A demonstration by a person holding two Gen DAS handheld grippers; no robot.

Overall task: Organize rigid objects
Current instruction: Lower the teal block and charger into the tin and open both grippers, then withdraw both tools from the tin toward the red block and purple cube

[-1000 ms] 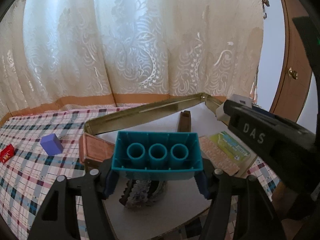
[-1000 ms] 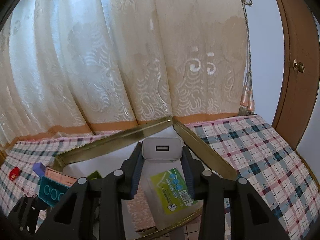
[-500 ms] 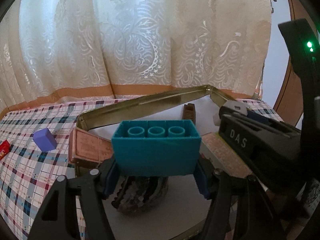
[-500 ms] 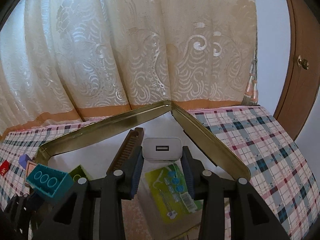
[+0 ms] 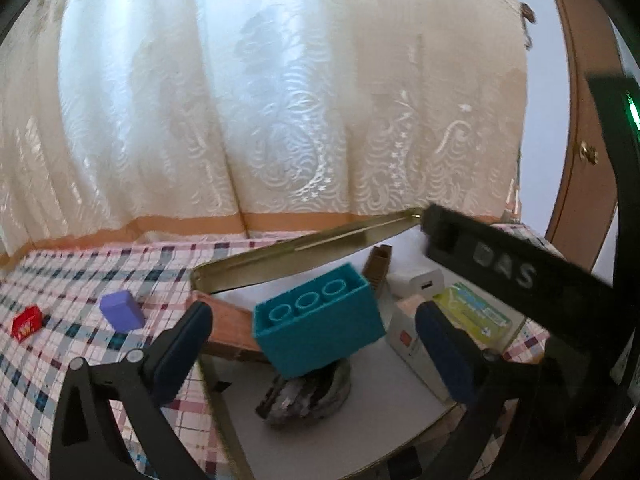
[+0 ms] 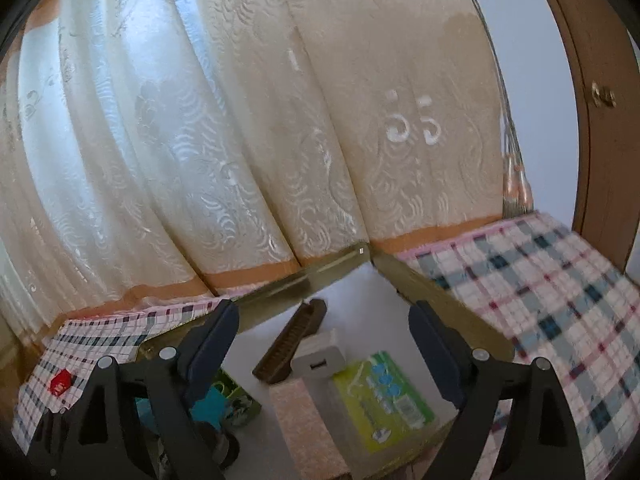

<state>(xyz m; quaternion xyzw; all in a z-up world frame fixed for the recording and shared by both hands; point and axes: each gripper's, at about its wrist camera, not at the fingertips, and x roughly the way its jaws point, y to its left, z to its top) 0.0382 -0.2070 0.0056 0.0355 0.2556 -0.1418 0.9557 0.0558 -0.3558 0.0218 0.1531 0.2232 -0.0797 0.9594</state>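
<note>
Lace curtain along the back, checked tablecloth on the table, and a shallow gold-rimmed tray with a white floor where stuff is getting collected.

Left wrist view first: the left gripper has just sprung its jaws wide, and the teal brick that was pinched between them half a second back is now loose. It sits tilted, propped on a dark shiny lump and a flat pinkish box at the tray's left edge, with clear gaps to both pads. So that one looks dropped off, I'd say, though it's perched rather than flat. It's a chunky hollow block with three round tubes inside, open face pointing up and away. Out on the cloth, a purple block and a small red thing are not yet in the tray.

Right wrist view: the right gripper has also just let go, jaws apart, and the white charger lies free between them in the tray, beside a brown comb and touching a green packet. Both hands look free for whatever's left.
</note>
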